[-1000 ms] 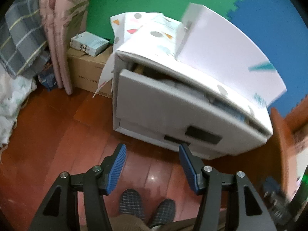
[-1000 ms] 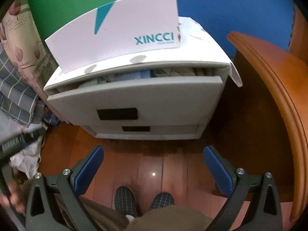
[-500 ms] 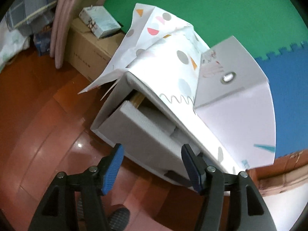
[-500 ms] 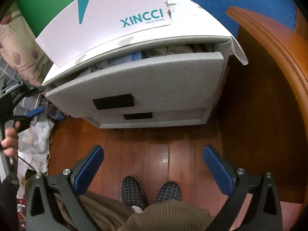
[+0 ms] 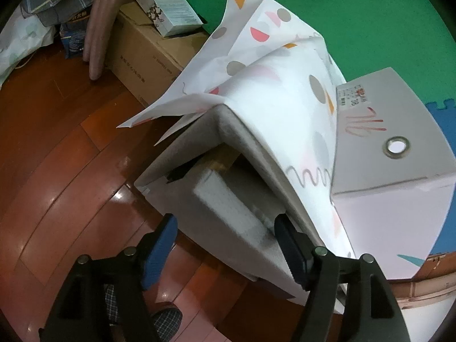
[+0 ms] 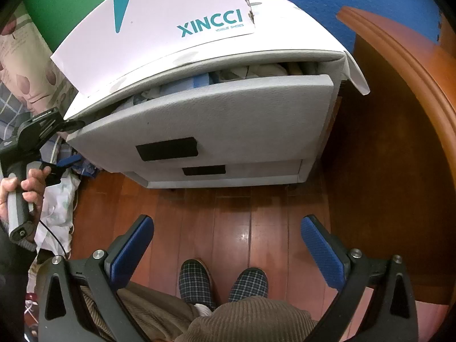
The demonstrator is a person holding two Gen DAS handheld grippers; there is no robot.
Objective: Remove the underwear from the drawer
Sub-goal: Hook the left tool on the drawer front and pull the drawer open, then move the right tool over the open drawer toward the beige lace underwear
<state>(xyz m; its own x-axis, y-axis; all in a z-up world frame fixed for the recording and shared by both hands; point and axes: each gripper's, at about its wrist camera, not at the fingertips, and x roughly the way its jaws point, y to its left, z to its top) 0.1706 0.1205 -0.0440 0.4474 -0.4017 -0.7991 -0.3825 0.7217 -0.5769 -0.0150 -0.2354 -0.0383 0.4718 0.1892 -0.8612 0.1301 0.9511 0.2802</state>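
Left wrist view
- Left hand-held gripper [image 5: 225, 229]: jaws apart, empty, straddling the left front corner of the drawer [image 5: 228, 222].
- Drawer: top one of a grey cabinet [image 5: 182, 154], pulled partly out; contents blurred from this side.
- Patterned cloth [image 5: 273, 85]: draped over the cabinet top, one corner hanging off.
- White shoebox [image 5: 393, 171]: stands on the cloth.
- Cardboard box [image 5: 142, 42]: on the wooden floor [image 5: 57, 142] beside the cabinet.

Right wrist view
- Right hand-held gripper [image 6: 228, 233]: jaws wide apart, empty, over the floor in front of the cabinet, well short of the drawer.
- Underwear [image 6: 256, 71]: crumpled pale and blue fabric in the gap above the drawer front; single pieces cannot be told apart.
- Left hand-held gripper, seen here: at the drawer's left corner, held by the person's hand [image 6: 28, 182].
- Slippers [image 6: 222, 285]: plaid, on the floor below.
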